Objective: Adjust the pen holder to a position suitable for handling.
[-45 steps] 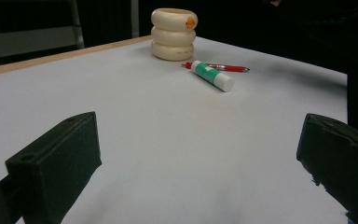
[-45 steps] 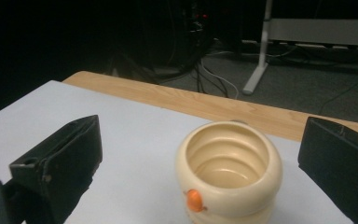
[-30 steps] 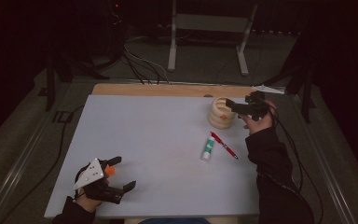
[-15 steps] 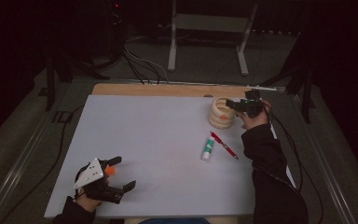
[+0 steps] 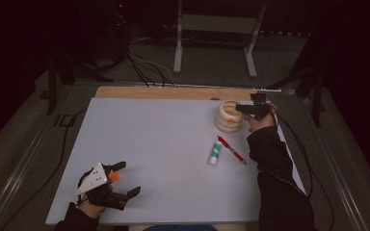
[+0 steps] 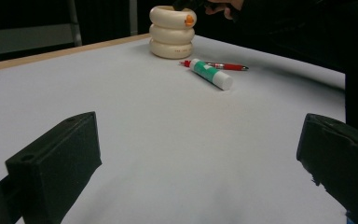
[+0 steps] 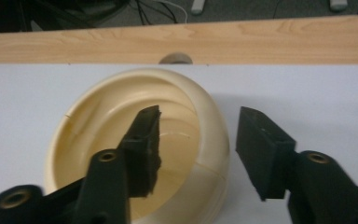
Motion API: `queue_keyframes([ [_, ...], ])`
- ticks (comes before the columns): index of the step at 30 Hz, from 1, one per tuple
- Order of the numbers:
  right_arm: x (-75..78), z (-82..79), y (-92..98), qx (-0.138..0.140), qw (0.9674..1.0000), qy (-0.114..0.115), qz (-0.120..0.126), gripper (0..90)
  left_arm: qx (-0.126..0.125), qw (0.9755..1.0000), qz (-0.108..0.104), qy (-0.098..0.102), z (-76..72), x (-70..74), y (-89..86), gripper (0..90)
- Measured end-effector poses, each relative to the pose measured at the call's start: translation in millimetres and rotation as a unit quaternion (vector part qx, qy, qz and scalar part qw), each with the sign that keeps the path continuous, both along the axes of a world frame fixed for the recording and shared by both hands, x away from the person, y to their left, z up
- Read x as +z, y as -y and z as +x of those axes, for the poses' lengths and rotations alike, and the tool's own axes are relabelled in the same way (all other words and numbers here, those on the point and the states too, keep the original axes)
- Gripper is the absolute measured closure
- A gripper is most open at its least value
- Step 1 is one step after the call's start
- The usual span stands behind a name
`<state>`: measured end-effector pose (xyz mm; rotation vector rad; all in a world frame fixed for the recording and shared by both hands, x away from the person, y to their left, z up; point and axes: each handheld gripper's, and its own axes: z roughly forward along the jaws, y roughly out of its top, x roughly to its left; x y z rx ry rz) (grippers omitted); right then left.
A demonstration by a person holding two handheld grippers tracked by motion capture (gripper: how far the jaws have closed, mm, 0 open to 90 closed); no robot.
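1. Right gripper view: the right gripper [image 7: 198, 154] straddles the near wall of the cream ring stack [image 7: 121, 121], one jaw inside the hollow, the other outside. The jaws have just been closing and stand at a middling gap; whether the pads press the wall yet I cannot tell.
2. Beyond the stack in that view, a narrow strip of white table cover [image 7: 307, 88] runs to the wooden table edge [image 7: 261, 44] across the top of the frame.
3. High view: the right gripper [image 5: 250, 109] is at the upper right of the frame, at the right side of the ring stack [image 5: 229, 117], near the far edge and right border of the cover.
4. Just below the stack lie a glue stick [image 5: 215, 153] and a red pen [image 5: 231, 149], close together.
5. The left gripper [image 5: 120, 185] rests at the lower left, near the front edge, jaws wide with nothing between them.
6. Left gripper view: bare white cover stretches from the jaws up to the glue stick [image 6: 210, 73], pen [image 6: 226, 66] and stack [image 6: 172, 31] at the top centre.
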<state>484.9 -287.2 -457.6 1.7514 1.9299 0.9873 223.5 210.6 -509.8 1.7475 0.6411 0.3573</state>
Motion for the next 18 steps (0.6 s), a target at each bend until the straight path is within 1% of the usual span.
queue_keyframes([
  [2, -1.5, 1.1, -0.9, -0.001, 1.0, -0.007, 0.001, 54.7, 0.0, 1.0, -0.001, 0.0, 0.1, 0.0, -0.1, 0.0],
  [5, -2.9, 2.5, -2.4, -0.006, 0.9999, -0.012, -0.006, 58.1, 0.0, 1.0, -0.001, 0.0, 0.2, -0.1, -0.1, 0.0],
  [8, -3.1, 3.9, -4.0, -0.013, 0.9996, -0.02, -0.014, 63.9, 0.0, 1.0, 0.0, -0.001, 0.2, -0.1, 0.1, 0.0],
  [10, -3.3, 4.8, -4.6, -0.015, 0.9994, -0.022, -0.02, 65.8, -0.001, 1.0, 0.0, -0.001, 0.1, -0.2, 0.1, 0.0],
  [11, -3.1, 5.1, -4.8, -0.017, 0.9994, -0.024, -0.02, 66.3, 0.0, 1.0, 0.0, -0.001, 0.2, -0.2, 0.1, 0.0],
  [14, -1.6, 6.0, -5.9, -0.019, 0.9991, -0.03, -0.024, 71.6, 0.0, 1.0, 0.0, -0.001, 0.2, -0.2, 0.0, 0.0],
  [18, -0.2, 6.6, -9.4, -0.024, 0.9982, -0.036, -0.041, 72.6, -0.001, 1.0, 0.0, -0.001, 0.3, -0.2, 0.0, 0.0],
])
